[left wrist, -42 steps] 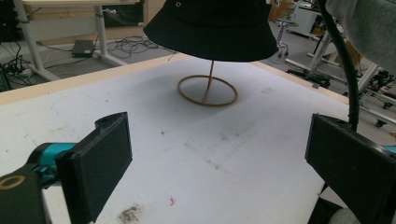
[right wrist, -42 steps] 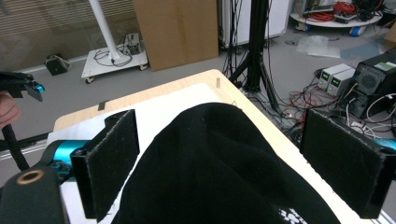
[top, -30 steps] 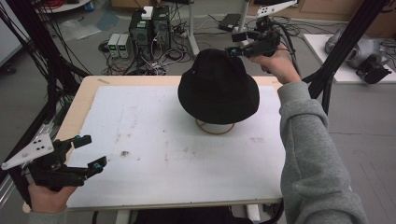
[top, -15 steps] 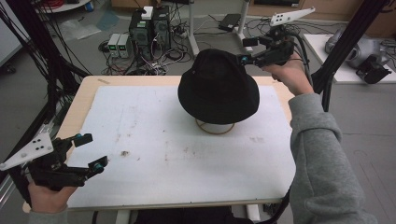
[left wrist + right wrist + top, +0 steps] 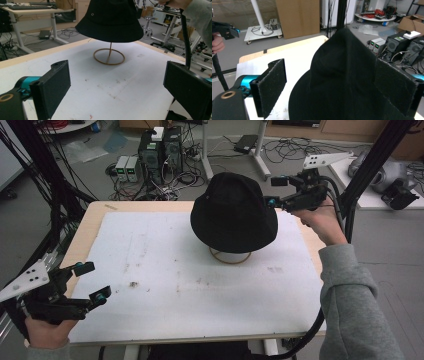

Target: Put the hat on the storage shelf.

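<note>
Two grippers: held by one person at a table, both with jaws spread apart
Room: grey floor (image 5: 75,175) strewn with black cables; computer towers (image 5: 161,147) beyond the far edge; cardboard panel (image 5: 297,17) in the right gripper view
Table (image 5: 90,222): pale wood rim, topped by a white sheet (image 5: 165,265) with faint smudges and a small dark speck cluster toward the left
Hat (image 5: 234,212): black bucket hat, raised above the sheet's far middle on a thin stand
Stand (image 5: 109,56): wire ring flat on the sheet, upright rod rising under the hat
Right gripper (image 5: 274,191): at the hat's far right side, jaws wide, gripping nothing; its own view shows the crown between the pads
Left gripper (image 5: 93,281): low at the near left corner, jaws apart and empty, well away from the hat
</note>
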A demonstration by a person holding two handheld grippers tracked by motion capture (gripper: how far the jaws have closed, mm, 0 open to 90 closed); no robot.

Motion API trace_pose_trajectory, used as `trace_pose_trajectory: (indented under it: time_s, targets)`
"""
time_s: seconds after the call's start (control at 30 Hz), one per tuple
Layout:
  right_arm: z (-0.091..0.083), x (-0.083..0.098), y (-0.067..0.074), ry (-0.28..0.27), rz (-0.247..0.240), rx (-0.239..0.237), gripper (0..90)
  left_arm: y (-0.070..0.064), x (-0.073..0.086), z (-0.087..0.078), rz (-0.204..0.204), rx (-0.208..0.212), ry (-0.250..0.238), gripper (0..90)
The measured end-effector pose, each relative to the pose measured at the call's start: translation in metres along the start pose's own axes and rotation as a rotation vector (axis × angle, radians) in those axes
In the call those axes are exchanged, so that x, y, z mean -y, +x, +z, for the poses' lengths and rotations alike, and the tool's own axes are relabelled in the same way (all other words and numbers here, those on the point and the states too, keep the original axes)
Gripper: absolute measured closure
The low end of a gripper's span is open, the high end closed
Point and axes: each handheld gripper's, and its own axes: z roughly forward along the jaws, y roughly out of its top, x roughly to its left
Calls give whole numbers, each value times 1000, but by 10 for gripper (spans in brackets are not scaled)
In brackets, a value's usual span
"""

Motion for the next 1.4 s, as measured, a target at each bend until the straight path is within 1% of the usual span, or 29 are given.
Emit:
trace_pose_trajectory:
  time_s: [0.03, 0.07, 0.13, 0.17, 0.2, 0.27, 0.3, 0.37, 0.47, 0.6, 0.7, 0.8, 0.87, 0.93, 1.03, 1.13, 1.27, 1.4]
  targets:
    - [-1, 1, 2, 28, 20, 13, 111, -1, -1, 0, -1, -1, -3, 75]
    - [-2, 2, 3, 45, 34, 23, 111, -1, -1, 0, 2, 0, -3, 75]
    - [-6, 4, 7, 69, 46, 26, 111, -1, -1, 1, 5, 4, -2, 75]
    - [-8, 5, 9, 58, 40, 29, 111, -1, -1, 2, 2, 3, -2, 75]
    - [-11, 8, 12, 27, 30, 36, 111, -1, -1, 2, 6, 4, 2, 75]
    - [-16, 13, 15, -17, 7, 27, 111, -2, -2, 4, 5, 9, 3, 75]
    - [-18, 15, 17, -23, 13, 36, 112, -2, -2, 5, 7, 10, 1, 75]
    - [-22, 20, 19, -28, 17, 37, 111, -2, -2, 6, 10, 14, 4, 75]
    - [-28, 27, 23, -32, 23, 52, 111, -2, -2, 8, 9, 16, 7, 75]
    - [-33, 38, 26, -51, 24, 63, 112, 0, -2, 10, 4, 15, 10, 75]
    - [-35, 47, 30, -59, 31, 73, 111, 1, -2, 11, 6, 16, 8, 75]
    - [-34, 59, 35, -53, 24, 90, 111, 0, -2, 12, 7, 17, 7, 75]
    - [-34, 66, 38, -57, 20, 93, 112, 1, -2, 12, 7, 17, 9, 75]
    - [-33, 72, 40, -60, 25, 103, 111, 1, -2, 13, 7, 17, 10, 75]
    - [-33, 83, 43, -55, 26, 98, 111, 2, -1, 15, 5, 22, 12, 75]
    - [-35, 93, 45, -76, 30, 93, 111, 2, -1, 16, -1, 24, 10, 75]
    - [-41, 103, 47, -98, 30, 104, 111, 4, 1, 16, -8, 24, 9, 75]
    - [-45, 113, 50, -110, 41, 115, 111, 3, 1, 16, -10, 24, 12, 75]
